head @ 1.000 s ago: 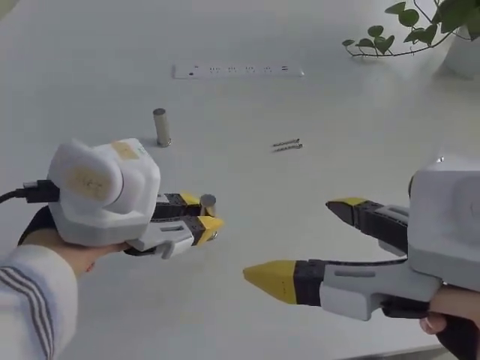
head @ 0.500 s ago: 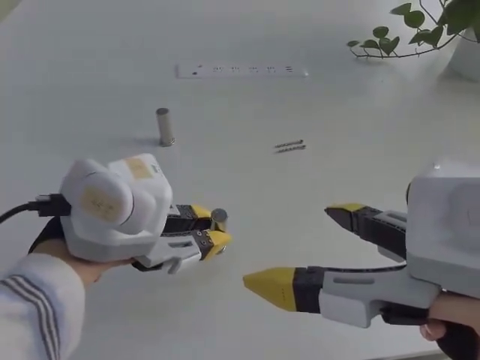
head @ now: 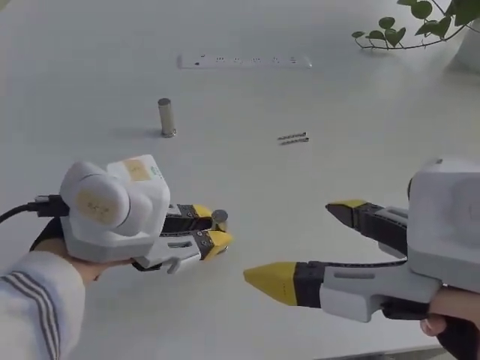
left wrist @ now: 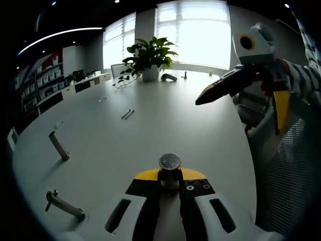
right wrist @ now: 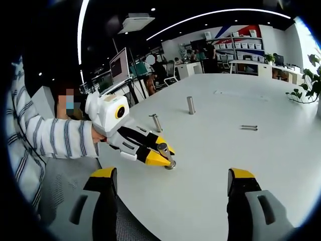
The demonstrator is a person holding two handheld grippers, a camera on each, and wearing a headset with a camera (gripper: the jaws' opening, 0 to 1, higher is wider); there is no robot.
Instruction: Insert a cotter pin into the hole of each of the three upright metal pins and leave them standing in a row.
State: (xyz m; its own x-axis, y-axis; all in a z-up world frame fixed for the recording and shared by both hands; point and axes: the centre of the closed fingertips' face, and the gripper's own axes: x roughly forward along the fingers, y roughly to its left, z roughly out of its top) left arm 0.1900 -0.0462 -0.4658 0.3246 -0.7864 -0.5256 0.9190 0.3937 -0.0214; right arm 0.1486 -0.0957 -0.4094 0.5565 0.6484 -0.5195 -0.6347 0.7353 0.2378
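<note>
My left gripper (head: 215, 227) is shut on a short metal pin (head: 219, 218), held upright with its foot at the tabletop; in the left gripper view the pin (left wrist: 170, 164) sits between the yellow tips of my left gripper (left wrist: 170, 176). A second pin (head: 165, 118) stands alone farther back. A third pin (left wrist: 64, 205) stands at the lower left of the left gripper view, with something thin through its top. Two loose cotter pins (head: 292, 138) lie mid-table. My right gripper (head: 301, 244) hovers open to the right, holding nothing, and its own view looks at the held pin (right wrist: 166, 154).
A white power strip (head: 244, 61) lies along the far side of the table. A potted plant (head: 420, 22) trails leaves at the far right corner. Bare white tabletop (head: 315, 172) spreads between the grippers and the cotter pins.
My left gripper has carried its pin a little to the right and nearer to me, then held still. The right gripper has stayed put; the head camera tilted slightly.
</note>
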